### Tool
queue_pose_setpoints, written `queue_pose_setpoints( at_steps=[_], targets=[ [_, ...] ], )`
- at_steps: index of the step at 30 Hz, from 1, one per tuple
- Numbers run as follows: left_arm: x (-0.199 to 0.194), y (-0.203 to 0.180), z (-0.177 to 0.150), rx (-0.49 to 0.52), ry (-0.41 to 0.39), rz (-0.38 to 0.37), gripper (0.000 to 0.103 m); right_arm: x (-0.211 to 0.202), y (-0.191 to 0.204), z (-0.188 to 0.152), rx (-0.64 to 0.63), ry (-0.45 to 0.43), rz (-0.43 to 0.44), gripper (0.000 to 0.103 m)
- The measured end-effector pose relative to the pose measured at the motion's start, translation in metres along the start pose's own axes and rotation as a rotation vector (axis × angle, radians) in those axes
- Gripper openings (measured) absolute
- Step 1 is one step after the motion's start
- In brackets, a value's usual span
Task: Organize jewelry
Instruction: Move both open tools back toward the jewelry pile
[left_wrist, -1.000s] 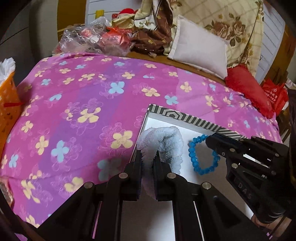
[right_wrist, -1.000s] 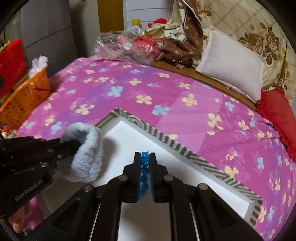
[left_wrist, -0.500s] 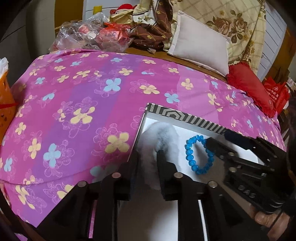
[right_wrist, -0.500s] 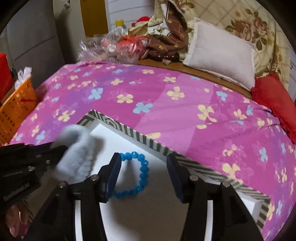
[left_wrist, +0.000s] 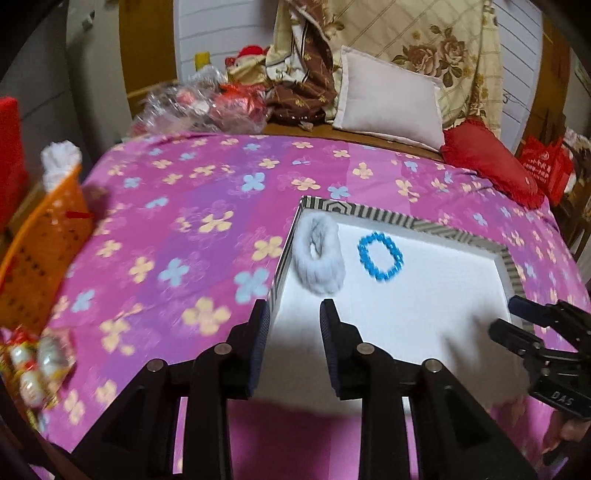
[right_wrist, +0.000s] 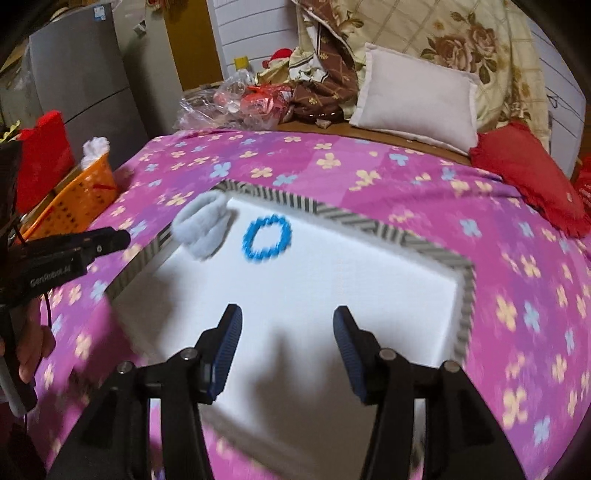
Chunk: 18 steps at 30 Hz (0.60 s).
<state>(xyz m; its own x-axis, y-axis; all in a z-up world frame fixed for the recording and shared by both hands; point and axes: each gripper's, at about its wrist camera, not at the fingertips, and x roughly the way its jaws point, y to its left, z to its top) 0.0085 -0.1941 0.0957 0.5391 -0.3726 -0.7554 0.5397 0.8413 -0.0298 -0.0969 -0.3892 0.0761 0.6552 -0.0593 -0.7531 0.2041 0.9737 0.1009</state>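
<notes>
With both jaws parted and empty, draw left gripper (left_wrist: 291, 314) and right gripper (right_wrist: 286, 323) back, leaving fluffy scrunchie (left_wrist: 319, 254) and blue bead bracelet (left_wrist: 380, 256) undisturbed in far-left corner of tray (left_wrist: 406, 223).

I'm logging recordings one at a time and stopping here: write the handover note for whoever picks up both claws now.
Left claw: open, holding nothing; jaws have just been opening.
Right claw: open, holding nothing; jaws have just been opening.
Fluffy grey scrunchie and blue bead bracelet lie side by side, apart, in the white tray with striped rim, on the pink bedspread.
Done: both pieces released in the tray.
Left: no other jewelry clearly visible.
</notes>
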Motion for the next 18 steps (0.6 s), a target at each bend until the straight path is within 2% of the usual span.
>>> queue_pose_setpoints(
  at_steps=[5,11,18],
  targets=[
    [-0.038,-0.012,-0.031,0.048,-0.033,0.029,0.024,-0.036,0.007,-0.037,0.016,-0.012,0.013,0.057],
    [-0.075,-0.021,-0.065,0.052,-0.07,0.048,0.024,-0.067,0.011,-0.077,0.047,-0.015,0.0,0.058],
    [-0.098,-0.016,-0.1,-0.011,-0.062,0.056,0.024,-0.092,0.009,-0.112,0.077,0.004,0.0,0.058]
  ],
)
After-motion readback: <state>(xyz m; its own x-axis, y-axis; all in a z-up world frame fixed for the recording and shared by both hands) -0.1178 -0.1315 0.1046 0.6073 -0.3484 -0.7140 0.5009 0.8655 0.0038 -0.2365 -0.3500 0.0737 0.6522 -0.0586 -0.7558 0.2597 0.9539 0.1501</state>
